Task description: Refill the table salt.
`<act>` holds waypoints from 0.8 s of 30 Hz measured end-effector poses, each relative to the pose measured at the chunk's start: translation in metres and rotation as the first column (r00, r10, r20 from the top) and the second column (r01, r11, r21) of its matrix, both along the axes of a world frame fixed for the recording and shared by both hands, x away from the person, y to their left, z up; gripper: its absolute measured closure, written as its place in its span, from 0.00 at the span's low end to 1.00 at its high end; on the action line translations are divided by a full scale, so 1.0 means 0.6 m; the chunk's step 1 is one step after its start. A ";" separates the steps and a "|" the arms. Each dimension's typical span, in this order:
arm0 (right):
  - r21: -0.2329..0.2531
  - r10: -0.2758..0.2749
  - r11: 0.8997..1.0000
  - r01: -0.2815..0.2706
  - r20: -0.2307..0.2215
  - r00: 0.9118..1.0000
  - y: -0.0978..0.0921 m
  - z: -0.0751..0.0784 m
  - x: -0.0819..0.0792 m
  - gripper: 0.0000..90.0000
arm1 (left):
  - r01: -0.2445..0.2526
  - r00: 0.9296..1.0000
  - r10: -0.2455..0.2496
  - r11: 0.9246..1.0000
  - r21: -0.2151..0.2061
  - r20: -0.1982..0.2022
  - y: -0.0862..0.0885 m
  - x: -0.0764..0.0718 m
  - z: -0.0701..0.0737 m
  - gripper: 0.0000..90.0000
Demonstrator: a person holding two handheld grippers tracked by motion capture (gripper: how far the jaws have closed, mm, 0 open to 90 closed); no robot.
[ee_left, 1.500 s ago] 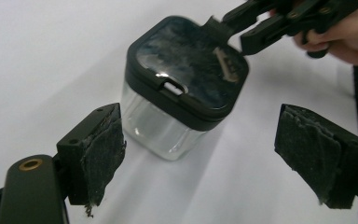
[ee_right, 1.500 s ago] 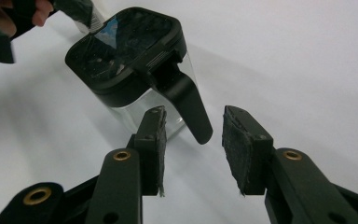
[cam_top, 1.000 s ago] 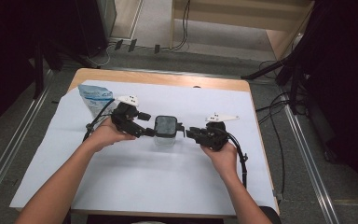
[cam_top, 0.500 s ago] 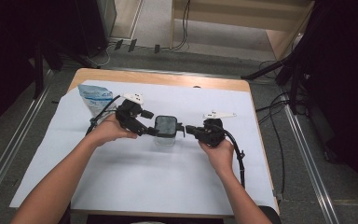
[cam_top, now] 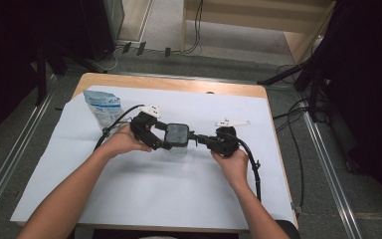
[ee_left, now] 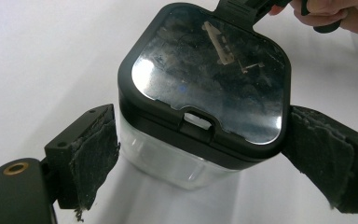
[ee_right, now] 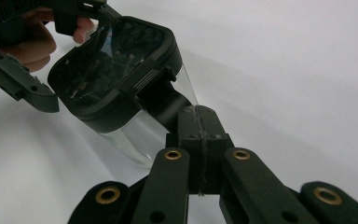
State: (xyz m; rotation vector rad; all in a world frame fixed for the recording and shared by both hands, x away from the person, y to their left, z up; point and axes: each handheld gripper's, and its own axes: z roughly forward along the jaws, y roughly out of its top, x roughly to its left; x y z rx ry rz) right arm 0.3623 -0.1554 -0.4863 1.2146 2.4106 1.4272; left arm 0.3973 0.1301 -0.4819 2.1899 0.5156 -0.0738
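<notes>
Keep the left gripper [ee_left: 200, 154] clamped on the clear box [ee_left: 177, 161] walls, and lift the lid [ee_right: 116, 65] tab straight with the closed right gripper [ee_right: 199, 128].

The container [ee_left: 177, 158] had clear, glossy plastic walls; its lid [ee_left: 209, 79] was black plastic with a shiny, scuffed, smeared top. The left gripper [ee_left: 200, 158] wore rough, frayed black pads [ee_left: 93, 154]. White matt paper [cam_top: 144, 194] covered the wooden table [cam_top: 179, 83].
</notes>
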 end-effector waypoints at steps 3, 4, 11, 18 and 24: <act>0.000 -0.002 1.000 0.002 -0.003 1.000 0.000 0.000 0.000 1.00 | 0.011 1.000 -0.011 1.000 0.007 -0.002 -0.004 0.002 -0.007 0.13; 0.000 -0.003 1.000 0.003 -0.002 1.000 0.000 -0.001 0.000 1.00 | 0.010 1.000 -0.010 1.000 0.002 -0.001 -0.005 0.002 -0.009 0.13; -0.001 -0.004 1.000 0.004 -0.004 1.000 0.000 -0.001 0.000 1.00 | 0.014 1.000 -0.014 1.000 -0.003 0.021 -0.004 0.001 -0.005 0.13; -0.002 -0.002 1.000 0.002 -0.004 1.000 0.000 -0.002 0.001 1.00 | 0.015 0.999 -0.015 1.000 -0.018 0.030 0.002 0.000 0.002 0.16; -0.004 0.002 1.000 -0.002 -0.003 1.000 0.000 -0.002 0.001 1.00 | 0.016 0.999 -0.015 1.000 -0.021 0.039 0.006 -0.002 0.009 0.17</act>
